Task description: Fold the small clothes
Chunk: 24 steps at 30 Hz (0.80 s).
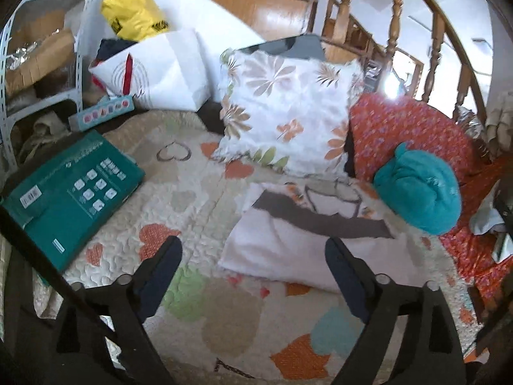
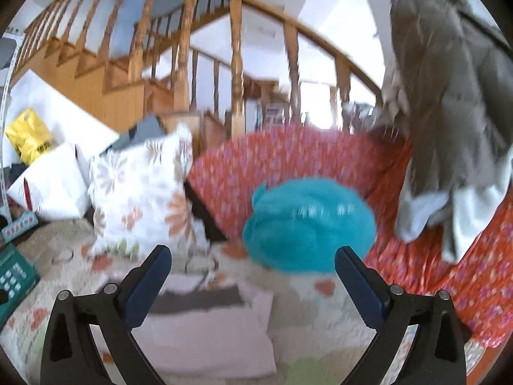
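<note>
Folded white garment [image 1: 288, 243] with a grey stripe lies flat on the heart-patterned quilt [image 1: 192, 199], just ahead of the left tool [image 1: 253, 253] and below the right tool [image 2: 253, 263]; both gape open, empty.

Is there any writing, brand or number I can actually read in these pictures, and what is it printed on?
No text can be read in full.
Green box: white lettering, icons and a barcode label, all too small to read.
Yellow bag: black print, blurred and creased, unreadable.
White paper bag: a grey ring pattern with a red stripe, no words visible.
Light blue box: a row of coloured pictures, no readable words.
</note>
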Each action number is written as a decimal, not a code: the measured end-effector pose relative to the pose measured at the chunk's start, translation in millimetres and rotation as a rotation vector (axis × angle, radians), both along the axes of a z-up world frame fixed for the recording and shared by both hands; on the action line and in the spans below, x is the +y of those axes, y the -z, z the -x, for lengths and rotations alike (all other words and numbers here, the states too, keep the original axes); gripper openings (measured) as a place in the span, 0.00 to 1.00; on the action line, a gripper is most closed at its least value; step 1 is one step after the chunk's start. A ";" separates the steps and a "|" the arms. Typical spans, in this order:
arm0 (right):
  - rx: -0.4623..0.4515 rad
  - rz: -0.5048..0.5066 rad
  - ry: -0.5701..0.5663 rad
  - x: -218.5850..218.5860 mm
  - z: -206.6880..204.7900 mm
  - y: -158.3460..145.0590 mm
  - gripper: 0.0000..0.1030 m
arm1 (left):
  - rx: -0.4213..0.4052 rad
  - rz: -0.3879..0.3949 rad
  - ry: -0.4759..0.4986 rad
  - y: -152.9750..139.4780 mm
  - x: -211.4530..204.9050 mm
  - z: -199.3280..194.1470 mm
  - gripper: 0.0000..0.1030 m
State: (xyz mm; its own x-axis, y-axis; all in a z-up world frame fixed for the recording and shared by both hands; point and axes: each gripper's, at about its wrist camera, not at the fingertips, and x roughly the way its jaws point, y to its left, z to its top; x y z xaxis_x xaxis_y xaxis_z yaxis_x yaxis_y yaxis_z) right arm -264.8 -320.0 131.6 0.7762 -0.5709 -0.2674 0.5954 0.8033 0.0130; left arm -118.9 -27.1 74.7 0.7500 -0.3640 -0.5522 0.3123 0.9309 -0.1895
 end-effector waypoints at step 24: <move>0.370 -0.448 -0.113 -78.8 -78.0 165.4 0.79 | 0.158 -0.087 0.134 116.4 -162.1 -69.9 0.91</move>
